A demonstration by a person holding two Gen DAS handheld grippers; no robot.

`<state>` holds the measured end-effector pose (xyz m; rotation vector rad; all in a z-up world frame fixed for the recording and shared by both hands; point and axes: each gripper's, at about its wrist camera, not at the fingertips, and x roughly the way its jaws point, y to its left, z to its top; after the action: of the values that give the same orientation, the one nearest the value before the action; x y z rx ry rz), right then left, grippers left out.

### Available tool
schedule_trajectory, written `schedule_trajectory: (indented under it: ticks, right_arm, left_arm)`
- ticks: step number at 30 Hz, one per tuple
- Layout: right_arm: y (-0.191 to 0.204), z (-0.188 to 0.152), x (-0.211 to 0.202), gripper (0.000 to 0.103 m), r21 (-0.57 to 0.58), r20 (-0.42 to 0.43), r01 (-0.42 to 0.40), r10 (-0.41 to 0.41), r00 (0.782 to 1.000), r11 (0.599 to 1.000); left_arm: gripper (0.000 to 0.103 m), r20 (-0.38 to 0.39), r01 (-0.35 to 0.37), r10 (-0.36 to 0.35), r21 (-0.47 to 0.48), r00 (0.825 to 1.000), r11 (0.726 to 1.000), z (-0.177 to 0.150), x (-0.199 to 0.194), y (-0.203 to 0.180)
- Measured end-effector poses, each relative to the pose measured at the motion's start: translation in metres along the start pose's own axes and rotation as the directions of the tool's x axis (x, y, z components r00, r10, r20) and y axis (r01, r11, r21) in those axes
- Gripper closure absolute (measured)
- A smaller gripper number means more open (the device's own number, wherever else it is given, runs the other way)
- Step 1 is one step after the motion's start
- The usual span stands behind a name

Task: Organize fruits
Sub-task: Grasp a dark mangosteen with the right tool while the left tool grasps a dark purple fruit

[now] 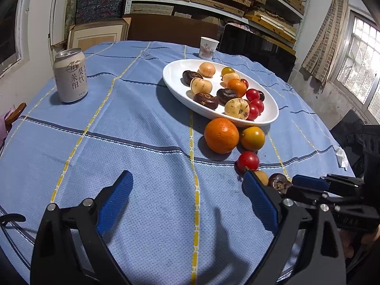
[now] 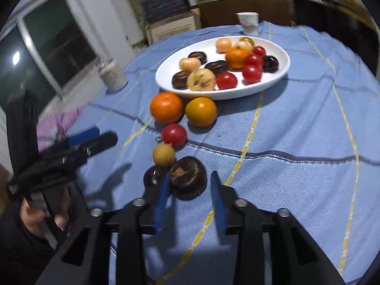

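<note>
Right tongs (image 2: 190,185) low, spread around dark fruit (image 2: 188,177), left tongs (image 1: 187,190) wide apart, level above tablecloth (image 1: 142,130).

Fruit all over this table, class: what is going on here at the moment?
A person holding a gripper in each hand is sorting fruit into the white dish. The right gripper is open around a dark purple fruit on the blue tablecloth, not yet gripping it. The left gripper is open and holds nothing. An orange, a yellow-orange fruit and a red tomato wait beside the dish.
</note>
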<state>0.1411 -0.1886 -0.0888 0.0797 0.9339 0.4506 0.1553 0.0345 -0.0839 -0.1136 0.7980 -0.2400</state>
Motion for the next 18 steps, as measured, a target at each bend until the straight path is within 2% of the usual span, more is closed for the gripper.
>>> schedule_trajectory:
  ticks: [4, 6, 10, 14, 18]
  right_arm:
    - [0.023, -0.003, 0.004, 0.059, -0.158, -0.012, 0.093, -0.096, 0.995, 0.983]
    - [0.024, -0.003, 0.004, 0.054, -0.183, -0.006, 0.115, -0.118, 0.993, 0.976]
    - [0.019, -0.001, 0.004, 0.053, -0.218, -0.054, 0.082, -0.096, 0.994, 0.973]
    - [0.019, -0.005, 0.003, 0.053, -0.281, -0.074, 0.093, -0.118, 0.99, 0.955]
    - [0.016, -0.006, 0.008, 0.053, -0.264, -0.069, 0.104, -0.126, 0.99, 0.959]
  left_arm:
    - [0.011, -0.002, 0.001, -0.001, -0.002, 1.0, 1.0, 0.0, 0.0, 0.0]
    - [0.011, -0.005, 0.001, -0.001, -0.002, 1.0, 1.0, 0.001, 0.001, 0.001]
    - [0.011, -0.005, 0.002, -0.002, -0.001, 1.0, 1.0, 0.0, 0.0, 0.0]
    - [0.011, -0.004, 0.003, -0.003, -0.002, 1.0, 1.0, 0.001, 0.001, 0.0]
    - [0.011, -0.007, 0.003, -0.003, 0.0, 1.0, 1.0, 0.0, 0.001, 0.0]
